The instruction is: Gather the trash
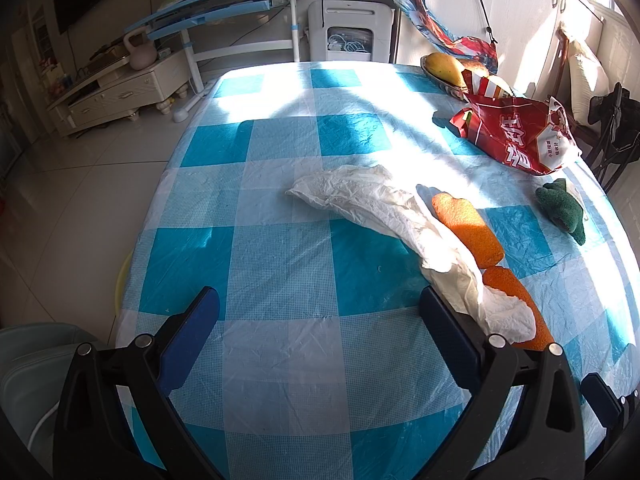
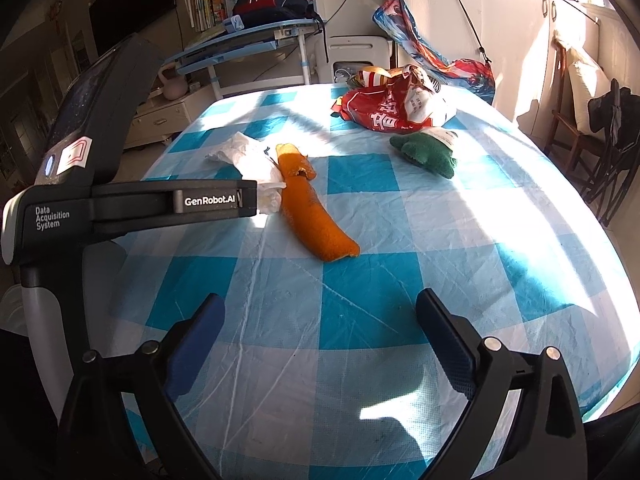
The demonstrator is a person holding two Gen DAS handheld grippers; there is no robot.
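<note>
A crumpled white tissue [image 1: 396, 216] [image 2: 252, 160] lies on the blue-checked tablecloth [image 1: 280, 240] [image 2: 400, 220], draped beside a long orange peel [image 1: 468, 228] [image 2: 312, 216]. A red and white snack bag [image 1: 516, 136] [image 2: 396, 108] and a green peel piece [image 1: 560, 208] [image 2: 424, 152] lie farther back. My left gripper [image 1: 320, 304] is open, its right finger touching the tissue's near end. My right gripper [image 2: 318, 312] is open over bare cloth, short of the orange peel. The left gripper's body [image 2: 160, 204] shows in the right wrist view, next to the tissue.
A dish of fruit [image 1: 446, 68] sits at the table's far edge behind the bag. A chair [image 1: 608, 136] with dark clothing stands at the right. A blue desk [image 1: 224, 8] and a low cabinet [image 1: 120, 92] stand beyond the table. A pale seat [image 1: 36, 364] is lower left.
</note>
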